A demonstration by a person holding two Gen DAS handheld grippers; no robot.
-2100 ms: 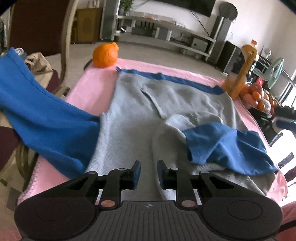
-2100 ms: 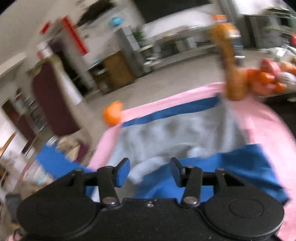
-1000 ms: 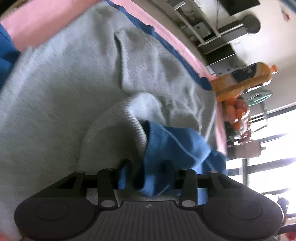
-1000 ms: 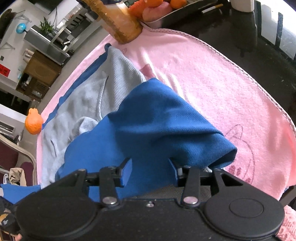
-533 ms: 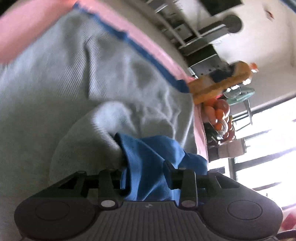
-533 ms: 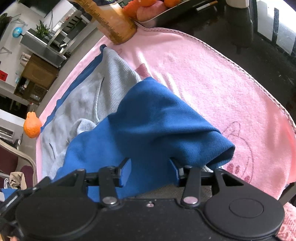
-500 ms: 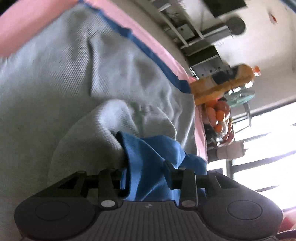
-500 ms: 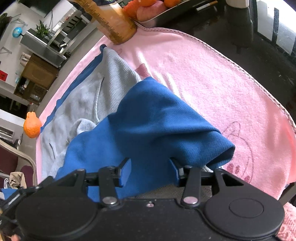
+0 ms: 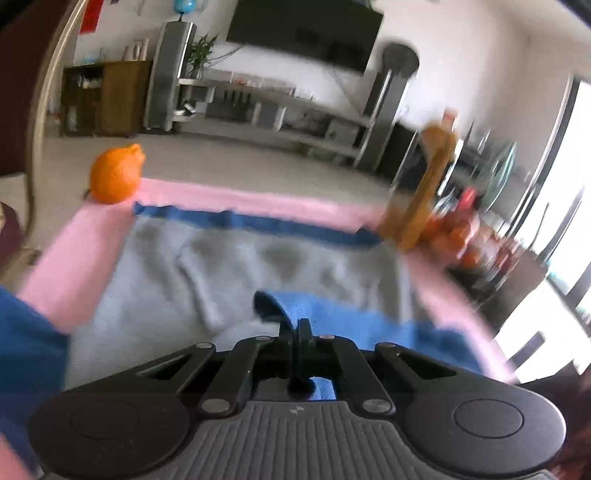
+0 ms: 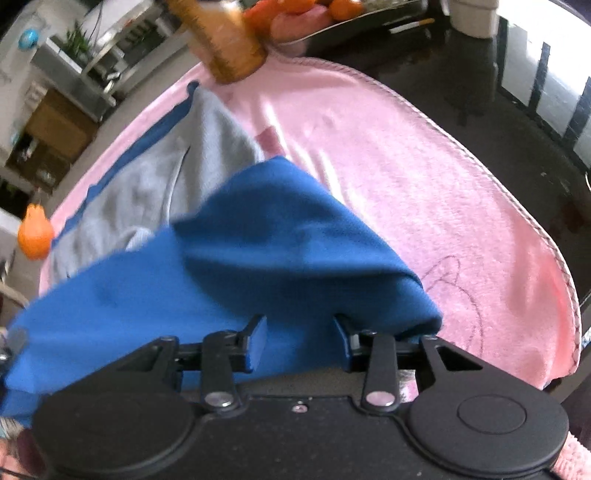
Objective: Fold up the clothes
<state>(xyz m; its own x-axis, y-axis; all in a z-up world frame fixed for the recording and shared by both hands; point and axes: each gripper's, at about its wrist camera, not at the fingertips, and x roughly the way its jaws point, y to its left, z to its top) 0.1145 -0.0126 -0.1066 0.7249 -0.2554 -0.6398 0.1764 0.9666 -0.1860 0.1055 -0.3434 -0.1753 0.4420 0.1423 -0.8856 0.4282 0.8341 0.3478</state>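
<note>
A grey sweater with blue sleeves and a blue hem lies on a pink blanket [image 9: 85, 251]. Its grey body [image 9: 221, 273] fills the middle of the left wrist view. My left gripper [image 9: 294, 326] is shut on the blue sleeve [image 9: 332, 317] and holds its edge up off the body. In the right wrist view the same blue sleeve [image 10: 258, 254] stretches to the left across the grey body [image 10: 192, 162]. My right gripper [image 10: 300, 332] is open, with the sleeve's bulky end lying between its fingers. The other blue sleeve [image 9: 26, 339] hangs at the left.
An orange fruit [image 9: 114, 177] sits at the blanket's far left corner. A bottle of orange juice [image 9: 428, 192] and a tray of fruit [image 10: 314, 18] stand at the far right. The black tabletop [image 10: 517, 110] runs along the right. A chair [image 9: 40, 92] stands on the left.
My left gripper has closed on the blue sleeve and lifted it, swinging level toward the room. The sleeve now stretches leftward. My right gripper has stayed open in place.
</note>
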